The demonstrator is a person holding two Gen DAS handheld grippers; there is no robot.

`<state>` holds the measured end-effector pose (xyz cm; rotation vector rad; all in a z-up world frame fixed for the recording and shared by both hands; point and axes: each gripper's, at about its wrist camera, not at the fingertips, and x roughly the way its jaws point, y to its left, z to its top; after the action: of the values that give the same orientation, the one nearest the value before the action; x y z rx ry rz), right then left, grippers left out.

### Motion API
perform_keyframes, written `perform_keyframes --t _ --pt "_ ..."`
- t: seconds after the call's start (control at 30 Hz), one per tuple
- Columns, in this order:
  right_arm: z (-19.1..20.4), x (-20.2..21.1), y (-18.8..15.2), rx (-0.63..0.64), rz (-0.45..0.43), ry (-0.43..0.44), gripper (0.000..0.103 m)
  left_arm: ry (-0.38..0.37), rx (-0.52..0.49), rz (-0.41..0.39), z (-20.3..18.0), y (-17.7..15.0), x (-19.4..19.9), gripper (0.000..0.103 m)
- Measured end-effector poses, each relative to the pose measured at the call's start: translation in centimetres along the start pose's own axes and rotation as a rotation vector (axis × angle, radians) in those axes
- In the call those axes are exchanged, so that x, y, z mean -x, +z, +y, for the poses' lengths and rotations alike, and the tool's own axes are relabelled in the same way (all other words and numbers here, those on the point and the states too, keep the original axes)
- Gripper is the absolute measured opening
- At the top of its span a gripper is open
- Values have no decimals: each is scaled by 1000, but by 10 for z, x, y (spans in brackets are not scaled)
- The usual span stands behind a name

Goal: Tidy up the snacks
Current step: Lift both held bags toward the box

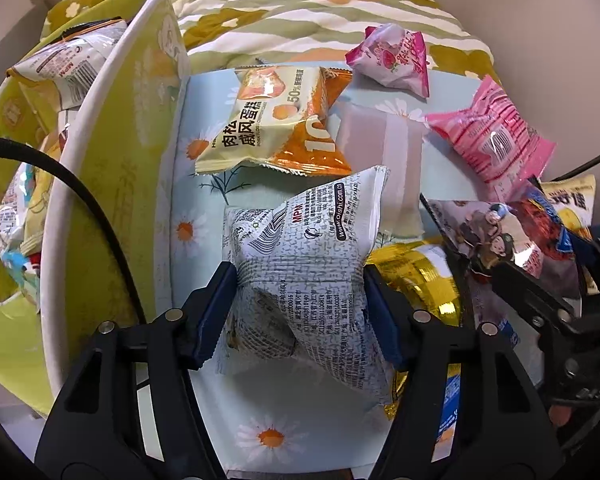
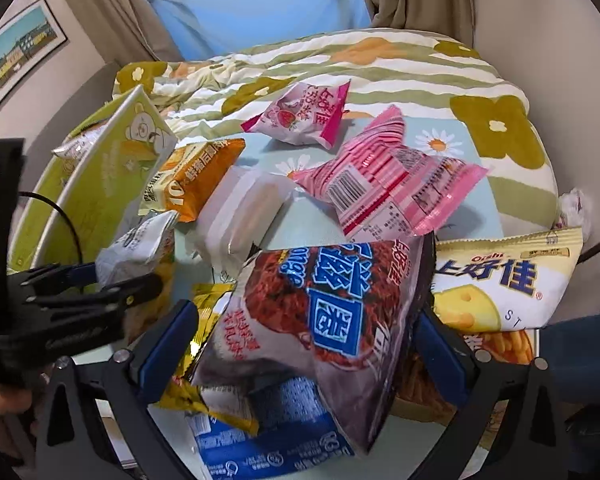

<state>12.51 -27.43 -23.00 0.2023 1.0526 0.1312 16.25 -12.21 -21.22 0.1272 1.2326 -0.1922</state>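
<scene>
The left gripper (image 1: 300,304) jaws pinch the white snack packet (image 1: 304,264) at lower centre; the green box (image 1: 112,152), at the left of the frame, is its likely destination.

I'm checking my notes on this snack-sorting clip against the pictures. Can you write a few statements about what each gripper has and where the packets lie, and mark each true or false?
1. The left gripper is shut on the white printed packet. True.
2. The right gripper straddles the dark noodle packet. True.
3. The green box holds no packets yet. False: several packets already lie inside it.
4. The orange cake packet is inside the green box. False: it lies on the daisy-print surface beside the box.
5. The pink striped packet lies loose, in neither gripper. True.
</scene>
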Motion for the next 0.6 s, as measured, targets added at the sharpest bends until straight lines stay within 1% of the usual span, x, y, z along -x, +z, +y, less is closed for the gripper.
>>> perform_keyframes --t 0.13,0.2,0.23,0.3,0.33,0.37,0.47,0.6 --pt "12 -10 1 27 27 -28 103 -12 -1 -10 3 -4 3 60" --pt "13 -15 -1 21 41 -25 101 -14 -1 -13 3 -4 3 59" --pt "12 -18 -3 10 55 -18 98 -15 -1 -14 4 -5 3 59" --pt "10 -20 -7 -1 64 -12 87 -16 1 -14 4 -5 4 59" --pt "9 -21 -8 -11 68 11 86 -17 2 -15 5 -6 4 59" --pt "8 -21 -10 -25 72 25 82 -20 2 -16 5 -7 5 59" --pt "6 -19 -12 -32 69 32 72 -24 4 -16 6 -9 6 58" --pt "6 -8 -13 -43 41 38 68 -38 8 -24 5 -11 12 56"
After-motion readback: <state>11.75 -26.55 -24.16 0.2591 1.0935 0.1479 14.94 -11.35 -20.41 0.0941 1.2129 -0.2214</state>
